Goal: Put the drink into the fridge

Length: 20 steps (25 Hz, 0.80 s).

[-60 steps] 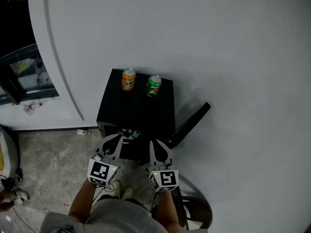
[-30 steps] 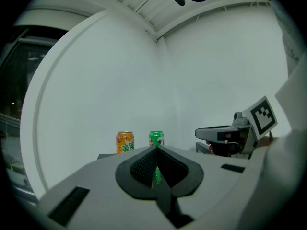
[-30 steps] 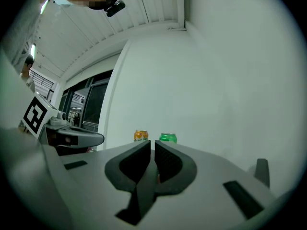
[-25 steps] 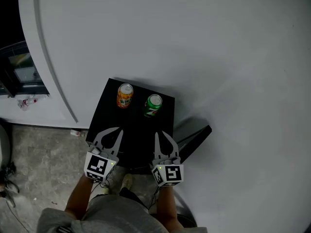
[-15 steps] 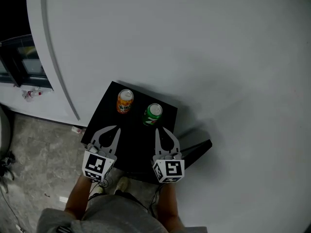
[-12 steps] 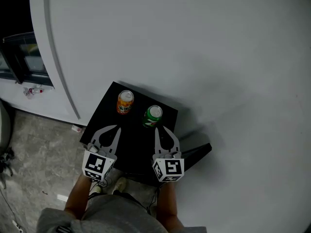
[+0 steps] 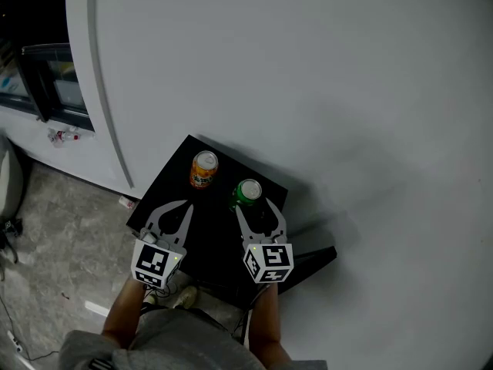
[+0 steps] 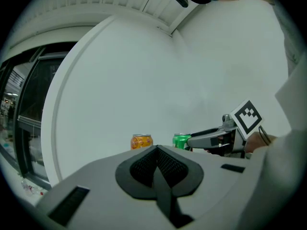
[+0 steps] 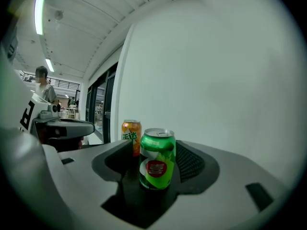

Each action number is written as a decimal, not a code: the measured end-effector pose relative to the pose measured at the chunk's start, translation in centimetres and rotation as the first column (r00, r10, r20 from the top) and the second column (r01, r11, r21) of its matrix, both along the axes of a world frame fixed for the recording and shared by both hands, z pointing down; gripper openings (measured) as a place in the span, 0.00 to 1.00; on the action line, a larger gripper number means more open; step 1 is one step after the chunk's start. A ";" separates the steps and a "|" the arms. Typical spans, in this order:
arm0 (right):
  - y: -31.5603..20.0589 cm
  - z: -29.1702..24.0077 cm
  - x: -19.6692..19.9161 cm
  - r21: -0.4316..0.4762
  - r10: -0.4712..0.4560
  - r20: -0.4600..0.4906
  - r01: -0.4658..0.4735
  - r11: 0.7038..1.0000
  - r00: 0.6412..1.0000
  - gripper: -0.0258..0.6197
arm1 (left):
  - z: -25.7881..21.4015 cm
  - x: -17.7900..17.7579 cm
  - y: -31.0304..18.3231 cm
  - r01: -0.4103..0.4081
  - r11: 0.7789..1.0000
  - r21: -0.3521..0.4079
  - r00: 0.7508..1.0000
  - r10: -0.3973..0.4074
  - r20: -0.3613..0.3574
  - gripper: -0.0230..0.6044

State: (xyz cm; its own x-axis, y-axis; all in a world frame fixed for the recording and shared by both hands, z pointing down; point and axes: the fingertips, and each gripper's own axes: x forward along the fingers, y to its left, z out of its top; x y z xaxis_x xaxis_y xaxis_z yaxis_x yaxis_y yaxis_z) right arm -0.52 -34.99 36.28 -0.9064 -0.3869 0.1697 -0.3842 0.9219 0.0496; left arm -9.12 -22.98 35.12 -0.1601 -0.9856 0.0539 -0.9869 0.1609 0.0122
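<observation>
Two drink cans stand upright on top of a low black fridge [image 7: 173, 199]: an orange can [image 7: 204, 169] and a green can [image 7: 248, 193]. My right gripper [image 7: 254, 206] has just been opening its jaws, and it is open now. In the right gripper view the green can [image 9: 157, 158] stands between the two fingers and the pads do not press on it. The orange can [image 9: 131, 135] is behind it to the left. My left gripper [image 7: 187, 206] is shut and empty, hovering over the fridge top short of the orange can [image 8: 141, 141].
A white curved wall [image 7: 308, 75] rises right behind the cans. A black panel [image 7: 312, 257] sticks out at the fridge's right side. Grey floor [image 7: 54, 237] and a dark window frame [image 7: 46, 83] lie to the left. A person [image 9: 43, 87] stands far off.
My right gripper moved forward up to the green can and its jaws spread apart around it. The left gripper stayed shut and barely shifted.
</observation>
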 end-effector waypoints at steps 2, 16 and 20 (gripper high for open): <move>-0.6 0.5 -0.6 -0.007 -0.003 -0.013 0.003 1.000 1.000 0.48 | 0.1 -0.4 -0.2 0.013 1.000 -0.002 1.000 -0.013 0.002 0.04; -2.6 3.0 -2.4 -0.045 -0.053 -0.027 0.052 0.998 0.998 0.53 | 1.3 -1.9 -1.4 0.082 0.997 0.001 0.997 -0.082 0.010 0.04; -2.8 3.1 -3.1 -0.059 -0.061 -0.022 0.060 0.996 0.998 0.54 | 1.3 -2.1 -2.0 0.068 0.998 -0.002 0.998 -0.068 0.012 0.04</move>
